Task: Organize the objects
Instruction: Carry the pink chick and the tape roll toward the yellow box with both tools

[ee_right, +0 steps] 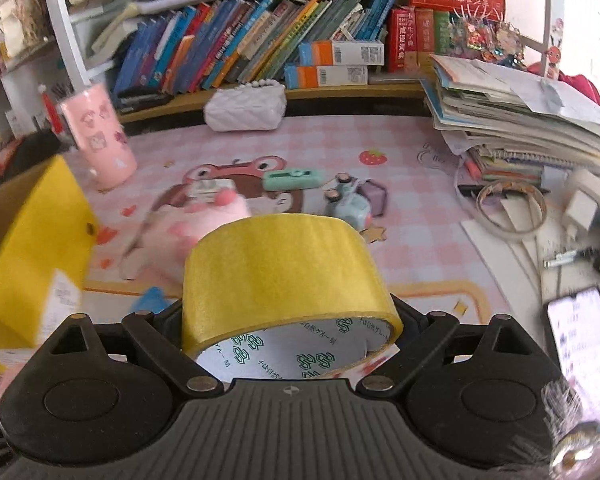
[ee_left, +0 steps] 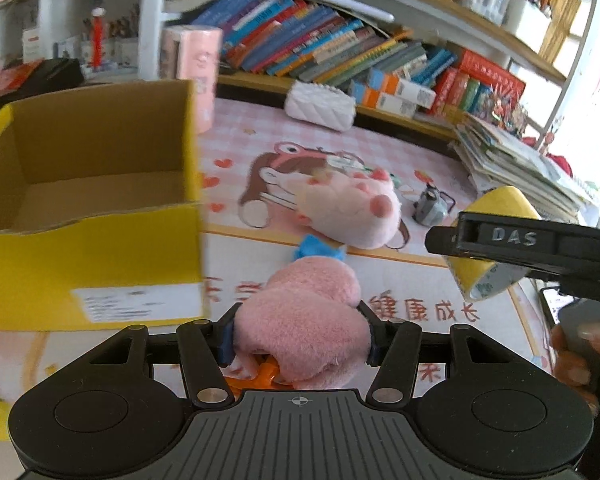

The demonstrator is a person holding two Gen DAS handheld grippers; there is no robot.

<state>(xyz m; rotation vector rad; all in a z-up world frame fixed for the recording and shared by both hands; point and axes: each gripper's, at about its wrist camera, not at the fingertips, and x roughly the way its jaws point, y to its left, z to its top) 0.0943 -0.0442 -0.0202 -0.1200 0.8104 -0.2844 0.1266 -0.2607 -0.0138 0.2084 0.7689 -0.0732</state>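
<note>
My left gripper [ee_left: 300, 336] is shut on a pink plush toy [ee_left: 304, 320] with a blue bow, held just right of an open yellow cardboard box [ee_left: 92, 256], which looks empty inside. My right gripper [ee_right: 288, 320] is shut on a roll of yellow tape [ee_right: 280, 276]; it shows in the left wrist view [ee_left: 492, 248] at the right, above the desk mat. The box also shows at the left of the right wrist view [ee_right: 32, 248]. A second pink plush [ee_left: 356, 212] lies on the mat ahead.
A pink cup [ee_right: 100, 140], white quilted pouch [ee_right: 244, 108], mint case [ee_right: 294, 179], small blue toy camera [ee_right: 348, 200], a tape ring [ee_right: 512, 212], a stack of papers [ee_right: 520, 120] and a phone [ee_right: 580, 344] lie around. A bookshelf [ee_right: 260, 48] lines the back.
</note>
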